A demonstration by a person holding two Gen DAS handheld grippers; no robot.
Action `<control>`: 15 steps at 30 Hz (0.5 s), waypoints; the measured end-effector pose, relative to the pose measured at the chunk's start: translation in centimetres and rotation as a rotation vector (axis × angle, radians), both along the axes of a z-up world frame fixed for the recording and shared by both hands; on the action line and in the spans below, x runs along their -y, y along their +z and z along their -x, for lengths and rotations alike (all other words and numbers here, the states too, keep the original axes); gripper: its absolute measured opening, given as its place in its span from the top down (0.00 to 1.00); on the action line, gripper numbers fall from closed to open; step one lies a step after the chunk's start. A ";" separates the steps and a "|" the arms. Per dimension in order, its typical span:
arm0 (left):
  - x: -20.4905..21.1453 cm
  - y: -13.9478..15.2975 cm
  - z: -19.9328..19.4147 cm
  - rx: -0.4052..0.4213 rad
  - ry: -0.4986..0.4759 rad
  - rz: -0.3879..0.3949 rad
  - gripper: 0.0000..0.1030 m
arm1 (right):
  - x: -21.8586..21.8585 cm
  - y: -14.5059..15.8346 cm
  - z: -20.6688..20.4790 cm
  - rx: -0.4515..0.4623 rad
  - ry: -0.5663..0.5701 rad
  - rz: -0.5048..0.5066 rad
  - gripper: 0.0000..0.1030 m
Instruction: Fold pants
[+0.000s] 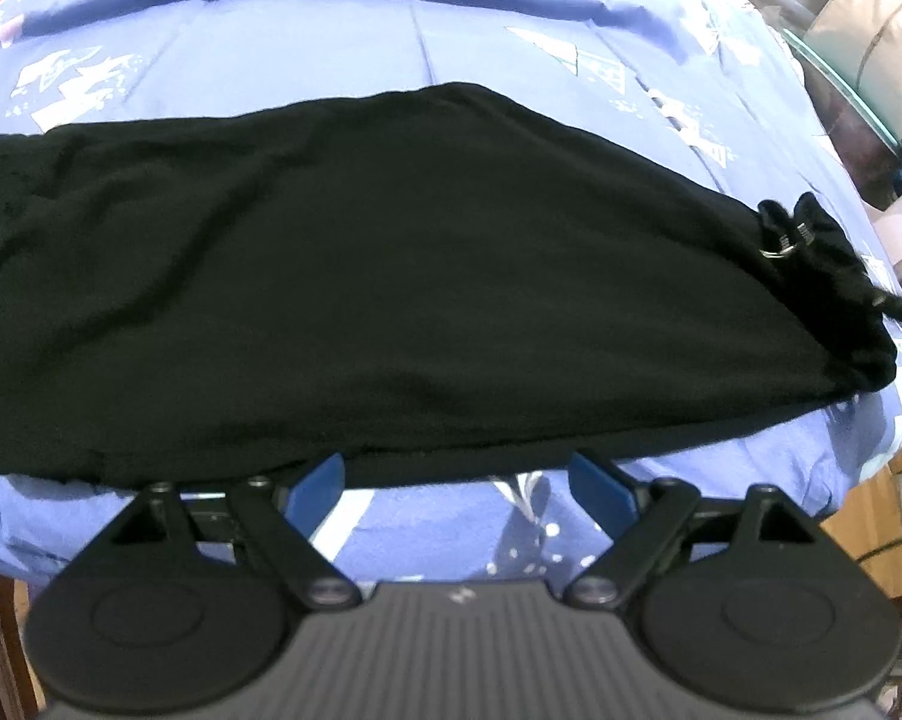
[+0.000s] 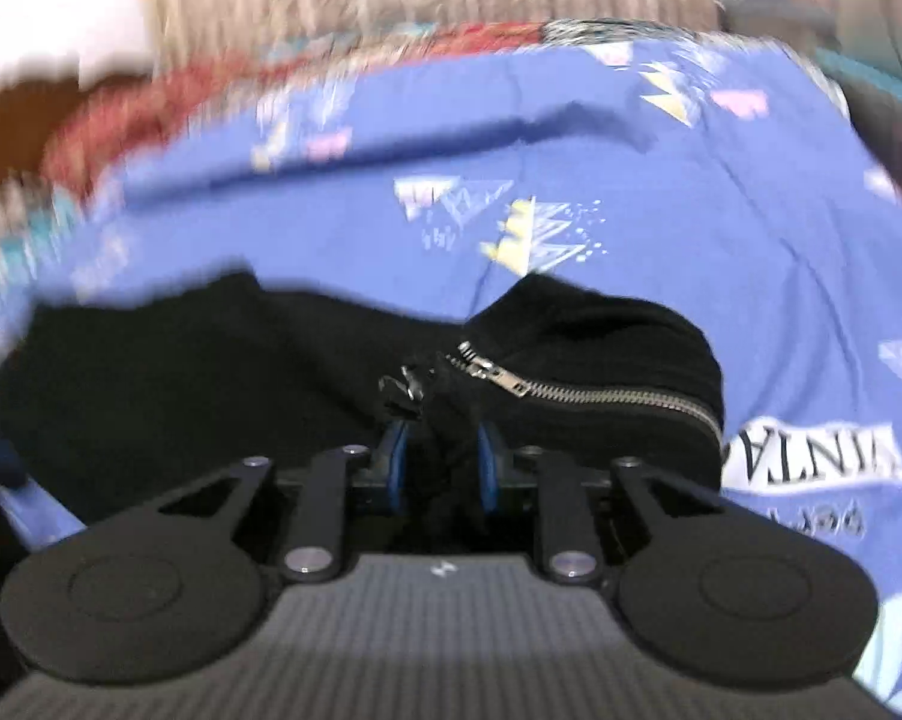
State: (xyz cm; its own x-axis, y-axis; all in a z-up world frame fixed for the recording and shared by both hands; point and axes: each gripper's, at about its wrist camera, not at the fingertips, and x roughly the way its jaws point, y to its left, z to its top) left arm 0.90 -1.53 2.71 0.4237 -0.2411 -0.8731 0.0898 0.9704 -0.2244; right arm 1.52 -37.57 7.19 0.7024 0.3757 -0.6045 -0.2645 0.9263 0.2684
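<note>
Left wrist view looks steeply down over the near bed (image 1: 390,48) edge; right wrist view sits close at the zipper (image 2: 595,393). Both share the pants (image 1: 360,276).

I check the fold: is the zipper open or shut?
Open: the zipper teeth part near the slider, at the pants waist.

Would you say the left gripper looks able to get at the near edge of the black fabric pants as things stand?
Probably yes. The left gripper is open, its blue pads just at the near edge of the black fabric pants, which lie flat on the blue patterned bedsheet. Nothing lies between them.
</note>
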 end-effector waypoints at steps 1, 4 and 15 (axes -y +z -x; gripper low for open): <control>0.2 0.0 0.0 0.001 -0.006 -0.001 0.17 | 0.3 0.6 0.6 0.011 0.002 -0.037 0.75; 0.7 0.0 0.1 0.004 -0.027 -0.004 0.17 | -0.7 1.4 2.5 0.033 0.088 -0.084 0.75; 0.3 0.6 0.7 0.016 -0.013 -0.013 0.16 | -6.9 -3.1 3.6 -0.049 0.106 0.127 0.54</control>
